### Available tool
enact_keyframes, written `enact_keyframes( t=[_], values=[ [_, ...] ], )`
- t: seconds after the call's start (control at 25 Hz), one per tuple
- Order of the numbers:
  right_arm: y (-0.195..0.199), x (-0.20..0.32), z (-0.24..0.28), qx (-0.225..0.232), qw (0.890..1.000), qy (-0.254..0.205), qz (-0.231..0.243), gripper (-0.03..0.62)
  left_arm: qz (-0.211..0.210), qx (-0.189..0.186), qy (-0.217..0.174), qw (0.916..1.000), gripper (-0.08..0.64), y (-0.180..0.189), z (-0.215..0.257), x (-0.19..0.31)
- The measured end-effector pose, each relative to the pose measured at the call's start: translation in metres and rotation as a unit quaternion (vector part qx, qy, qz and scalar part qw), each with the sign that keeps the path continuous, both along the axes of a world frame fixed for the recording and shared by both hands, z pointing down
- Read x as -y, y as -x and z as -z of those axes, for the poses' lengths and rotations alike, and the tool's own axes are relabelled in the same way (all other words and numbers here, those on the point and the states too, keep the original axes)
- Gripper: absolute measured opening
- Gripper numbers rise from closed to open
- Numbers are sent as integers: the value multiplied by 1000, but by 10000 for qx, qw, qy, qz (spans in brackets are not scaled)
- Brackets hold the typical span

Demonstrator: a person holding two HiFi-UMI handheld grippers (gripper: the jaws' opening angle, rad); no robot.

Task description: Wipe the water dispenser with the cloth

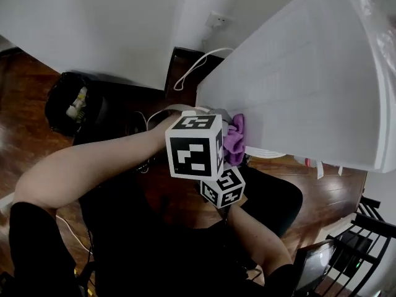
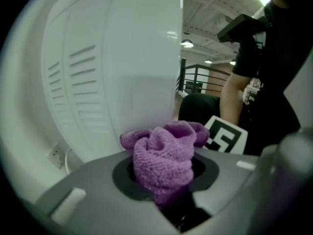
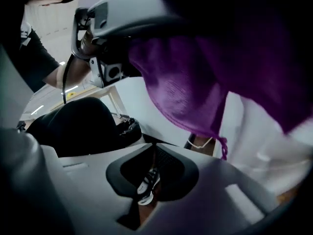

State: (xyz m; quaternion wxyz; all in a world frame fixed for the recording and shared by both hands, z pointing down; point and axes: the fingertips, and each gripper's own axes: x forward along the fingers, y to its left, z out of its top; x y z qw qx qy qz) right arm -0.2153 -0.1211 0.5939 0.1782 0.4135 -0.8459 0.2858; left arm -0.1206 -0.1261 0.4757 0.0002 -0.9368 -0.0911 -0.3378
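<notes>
Head view puts the white water dispenser (image 1: 297, 85) at upper right. We use it as our landmark. The purple cloth (image 1: 235, 138) is bunched right against its lower left edge. We cannot tell whether the cloth presses on the panel.

Our left claw (image 2: 166, 180) is closed on that cloth. In the left gripper view the wad fills the space between the jaws and bulges out past their tips. Behind the wad stands the dispenser's louvred side panel (image 2: 83, 82). A wall socket (image 2: 55, 154) sits low to the left of the panel.

Our right claw (image 3: 151, 180) has its jaws drawn together with nothing held, and only a thin slit stays between them. Through that slit we see a black and white shoe (image 3: 146, 186) on the floor below. The right claw sits just under the left one, on the side away from the dispenser, and from there the cloth hangs overhead against the white dispenser wall.

From the head camera, a white cable (image 1: 197, 64) loops along the dispenser's left edge. A black bin (image 1: 71, 104) stands on the wooden floor (image 1: 18, 135), well to the dispenser's left.
</notes>
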Motion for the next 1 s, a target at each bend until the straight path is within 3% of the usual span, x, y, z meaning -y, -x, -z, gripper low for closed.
enact_keyframes(
  t=[0.12,0.24,0.4,0.52,0.6,0.68,0.8,0.92,1.0],
  values=[
    [-9,-22,-19,-38,9987,468,-211,21,-223,160,-317,9991,143,-1,-17,19],
    [-5,-31,-24,-10,9979,613,-222,21,574,448,-461,9963,143,-9,-47,94],
    [5,-35,-22,60,9983,575,-119,21,1914,875,-805,9743,146,-18,-73,196],
    [10,-41,-24,104,9980,622,-18,21,2457,910,-1050,9593,146,-21,-80,242],
    [9,-44,-26,129,9976,674,29,21,2566,827,-1030,9575,143,-20,-82,247],
    [5,-45,-26,192,9972,721,0,21,2343,854,-978,9634,143,-18,-86,227],
    [1,-39,-24,269,9972,698,-23,21,1588,1003,-854,9785,144,-15,-95,166],
    [7,-36,-21,288,9975,643,92,21,879,1041,-397,9899,144,-9,-103,92],
    [14,-38,-21,311,9972,652,196,21,404,1086,-33,9933,144,-2,-107,45]
  ],
)
